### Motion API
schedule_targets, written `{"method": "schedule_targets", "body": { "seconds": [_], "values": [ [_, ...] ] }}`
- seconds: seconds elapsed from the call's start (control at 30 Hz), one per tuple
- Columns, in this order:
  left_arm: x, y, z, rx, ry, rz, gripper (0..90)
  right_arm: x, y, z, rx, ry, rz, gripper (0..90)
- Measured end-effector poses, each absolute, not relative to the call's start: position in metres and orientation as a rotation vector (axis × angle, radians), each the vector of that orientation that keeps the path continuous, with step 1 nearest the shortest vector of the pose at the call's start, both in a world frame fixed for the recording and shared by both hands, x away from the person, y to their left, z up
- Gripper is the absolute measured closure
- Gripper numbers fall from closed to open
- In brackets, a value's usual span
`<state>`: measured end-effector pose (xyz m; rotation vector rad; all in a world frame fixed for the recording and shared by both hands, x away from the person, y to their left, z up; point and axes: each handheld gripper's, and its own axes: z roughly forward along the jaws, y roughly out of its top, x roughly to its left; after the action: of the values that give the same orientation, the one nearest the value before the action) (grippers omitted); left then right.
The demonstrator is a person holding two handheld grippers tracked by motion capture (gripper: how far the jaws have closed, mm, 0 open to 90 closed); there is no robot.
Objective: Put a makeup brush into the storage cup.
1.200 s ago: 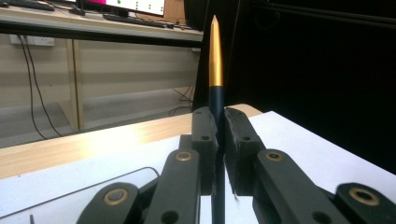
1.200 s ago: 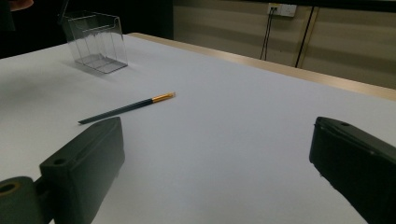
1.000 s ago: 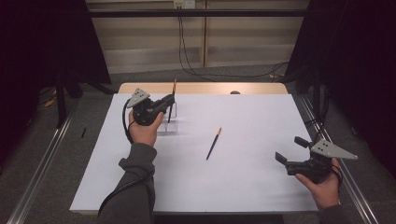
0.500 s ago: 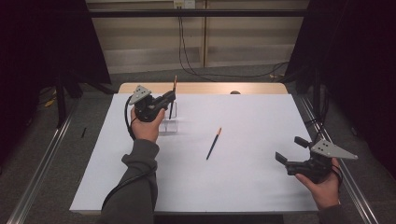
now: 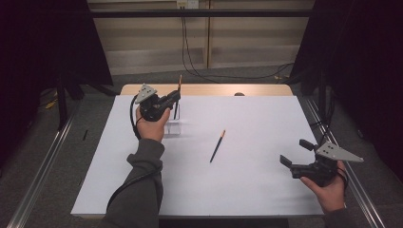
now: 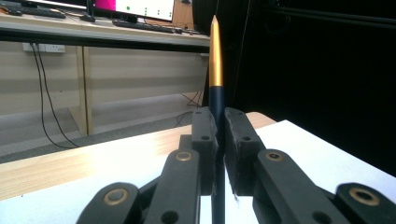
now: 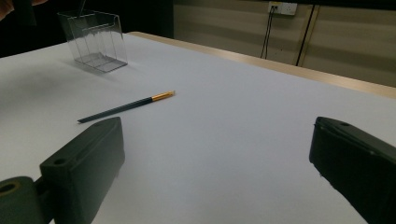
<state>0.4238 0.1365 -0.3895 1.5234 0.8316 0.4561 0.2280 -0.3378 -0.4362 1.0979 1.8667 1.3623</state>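
My left gripper is shut on a dark blue pencil with a gold end, held upright at the far left of the white table. In the left gripper view the pencil stands between the closed pads, gripper. Its lower end hangs over a clear plastic holder. A second, matching pencil lies flat near the table's middle. My right gripper hovers open at the near right edge. In the right gripper view the lying pencil and the holder are ahead of the wide-apart jaws, gripper.
A white sheet covers the table, with a strip of bare wood along the far edge. Metal rails run on the floor at both sides. Cables hang behind the table.
The left gripper has lifted the upright pencil a little higher over the holder. The right gripper and the lying pencil have stayed put.
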Motion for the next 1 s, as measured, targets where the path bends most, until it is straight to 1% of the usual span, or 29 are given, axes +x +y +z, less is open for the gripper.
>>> {"method": "schedule_targets", "body": {
  "seconds": [0.43,0.83,1.0],
  "values": [
    [0.432,0.133,-0.396,1.505,0.864,0.470,83.3,0.228,-0.338,-0.436,1.098,1.866,1.365,2.9],
    [0.439,0.133,-0.403,1.530,0.880,0.511,83.3,0.227,-0.339,-0.436,1.102,1.864,1.368,2.9],
    [0.441,0.133,-0.406,1.510,0.900,0.514,83.2,0.227,-0.339,-0.436,1.102,1.863,1.367,2.9]
  ]
}}
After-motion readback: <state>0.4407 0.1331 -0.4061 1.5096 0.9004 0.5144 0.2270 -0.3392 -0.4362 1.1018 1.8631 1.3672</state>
